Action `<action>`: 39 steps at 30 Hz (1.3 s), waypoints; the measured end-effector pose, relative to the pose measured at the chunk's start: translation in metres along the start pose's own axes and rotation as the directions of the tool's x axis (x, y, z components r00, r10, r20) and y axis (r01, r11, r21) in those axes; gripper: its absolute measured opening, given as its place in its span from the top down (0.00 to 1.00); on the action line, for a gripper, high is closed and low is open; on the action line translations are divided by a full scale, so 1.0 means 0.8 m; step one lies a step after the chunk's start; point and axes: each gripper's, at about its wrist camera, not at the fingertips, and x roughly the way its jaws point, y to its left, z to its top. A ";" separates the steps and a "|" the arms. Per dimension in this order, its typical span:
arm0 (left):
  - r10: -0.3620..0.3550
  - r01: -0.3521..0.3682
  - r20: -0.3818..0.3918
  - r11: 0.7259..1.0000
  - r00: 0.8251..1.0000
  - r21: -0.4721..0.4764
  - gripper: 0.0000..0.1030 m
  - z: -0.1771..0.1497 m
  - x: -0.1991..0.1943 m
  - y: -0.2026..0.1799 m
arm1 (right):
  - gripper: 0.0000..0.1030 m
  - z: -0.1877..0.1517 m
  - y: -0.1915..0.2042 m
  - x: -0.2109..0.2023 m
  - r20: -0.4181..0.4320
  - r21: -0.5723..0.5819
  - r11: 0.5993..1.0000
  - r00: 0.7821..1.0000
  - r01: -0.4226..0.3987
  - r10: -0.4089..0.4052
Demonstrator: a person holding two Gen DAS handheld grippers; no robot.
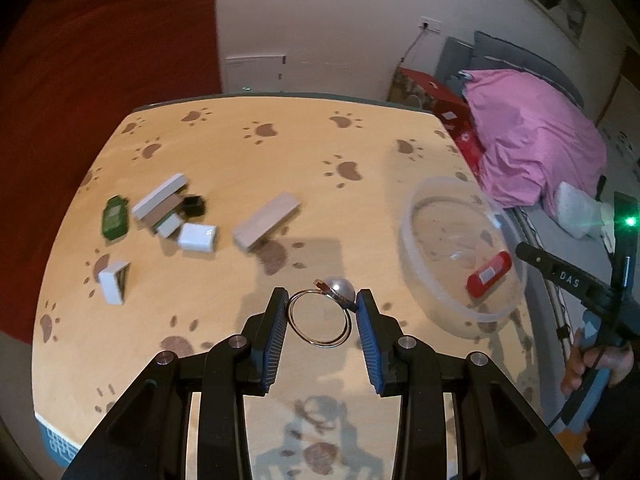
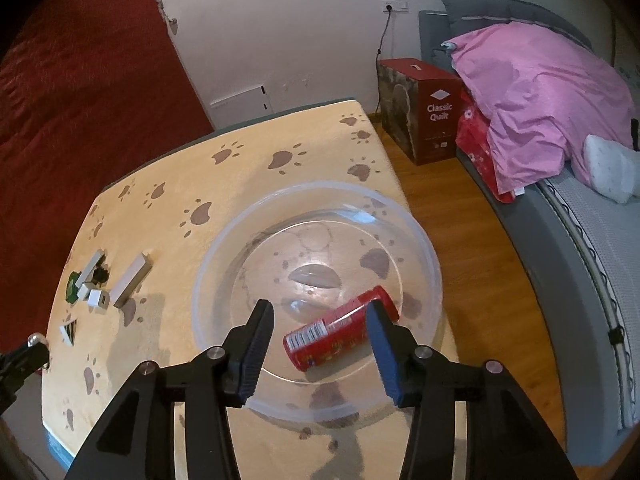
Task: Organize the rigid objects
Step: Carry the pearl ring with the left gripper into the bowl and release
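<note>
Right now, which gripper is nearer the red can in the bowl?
Right. The right gripper hangs over the red can, fingers open. The left gripper, holding a ring, is beside the bowl.

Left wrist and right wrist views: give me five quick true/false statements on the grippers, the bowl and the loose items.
1. The left gripper is closed on a metal ring with a pearl-like bead. True.
2. The clear plastic bowl holds nothing. False: a red can lies on its side in it.
3. The right gripper clamps the red can. False: its jaws stand apart above the bowl, and the can lies free between them in view.
4. A green item lies at the left end of the cluster of small blocks. True.
5. The bowl sits on the wooden floor. False: it sits on the paw-print table.
</note>
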 end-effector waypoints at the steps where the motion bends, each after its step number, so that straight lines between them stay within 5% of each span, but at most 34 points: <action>1: -0.006 0.006 0.000 1.000 1.000 0.005 0.65 0.002 0.001 -0.004 | 0.50 0.000 -0.002 -0.001 0.000 0.007 1.000 1.000 0.001 -0.001; 17: -0.137 0.137 -0.015 0.978 0.990 0.158 0.65 0.049 0.031 -0.109 | 0.32 -0.007 -0.050 -0.029 0.063 0.115 0.993 0.997 0.034 -0.041; 39: -0.204 0.207 -0.039 0.950 0.978 0.234 0.58 0.077 0.068 -0.185 | 0.30 -0.009 -0.077 -0.031 0.036 0.151 0.988 0.999 0.031 -0.037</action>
